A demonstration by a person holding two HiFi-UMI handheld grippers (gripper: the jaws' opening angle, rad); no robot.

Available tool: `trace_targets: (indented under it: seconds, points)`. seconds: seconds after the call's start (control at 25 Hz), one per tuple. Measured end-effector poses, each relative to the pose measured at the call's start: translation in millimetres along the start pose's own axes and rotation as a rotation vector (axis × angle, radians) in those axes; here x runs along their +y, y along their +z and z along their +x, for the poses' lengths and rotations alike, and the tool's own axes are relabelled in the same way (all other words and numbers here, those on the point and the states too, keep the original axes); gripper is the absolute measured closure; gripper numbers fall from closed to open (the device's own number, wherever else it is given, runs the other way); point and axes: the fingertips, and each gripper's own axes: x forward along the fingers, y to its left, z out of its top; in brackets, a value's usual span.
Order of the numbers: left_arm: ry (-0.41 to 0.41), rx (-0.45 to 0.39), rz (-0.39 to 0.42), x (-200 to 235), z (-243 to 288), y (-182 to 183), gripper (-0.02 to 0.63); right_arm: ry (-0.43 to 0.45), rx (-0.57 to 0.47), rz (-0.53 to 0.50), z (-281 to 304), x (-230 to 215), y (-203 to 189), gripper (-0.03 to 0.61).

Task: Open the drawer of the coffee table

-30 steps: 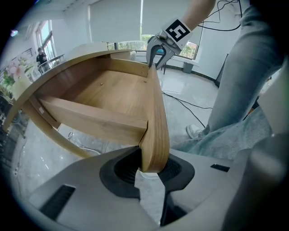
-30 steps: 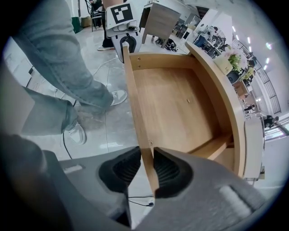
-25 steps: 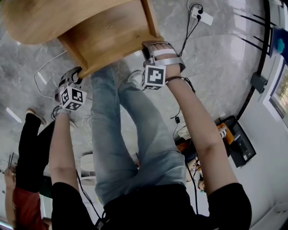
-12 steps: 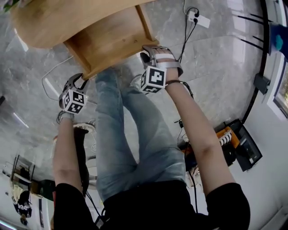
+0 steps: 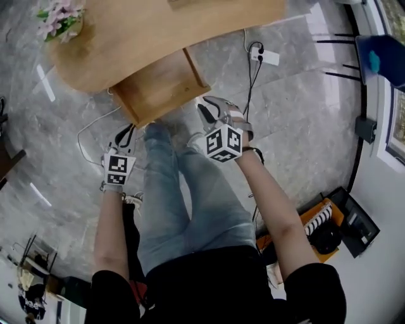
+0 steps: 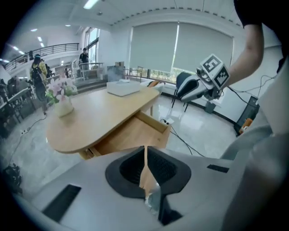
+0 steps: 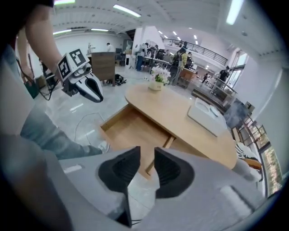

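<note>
A large, open office-like hall: polished grey marble floor (image 5: 304,114), long ceiling strip lights (image 7: 127,10), pale roller blinds (image 6: 180,45) over wide windows, a railed upper gallery (image 6: 56,47), people standing in the background (image 7: 182,56), and a white power strip (image 5: 264,57) with black cables on the floor.

Your head camera looks steeply down from high above, and each gripper camera looks along its jaws from nearer, all three sharing the coffee table (image 5: 126,44) and its open drawer (image 5: 161,88).
</note>
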Motion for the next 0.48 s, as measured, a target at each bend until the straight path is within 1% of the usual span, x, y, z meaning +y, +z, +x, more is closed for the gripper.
trace_targets:
  seconds: [0.16,0.24,0.32,0.48]
  points:
    - [-0.007,-0.120,-0.011,-15,-33,74,0.600,-0.039,-0.078,0.104,-53,-23,36,0.520]
    - [-0.024,-0.166,-0.011,-29,-53,105,0.600,-0.055,-0.116,0.156,-82,-31,52,0.558]
    - [-0.061,-0.208,-0.029,-43,-72,134,0.600,-0.065,-0.154,0.208,-108,-40,66,0.580]
    - [-0.142,-0.267,-0.098,-67,-114,183,0.600,-0.080,-0.213,0.300,-160,-57,92,0.580]
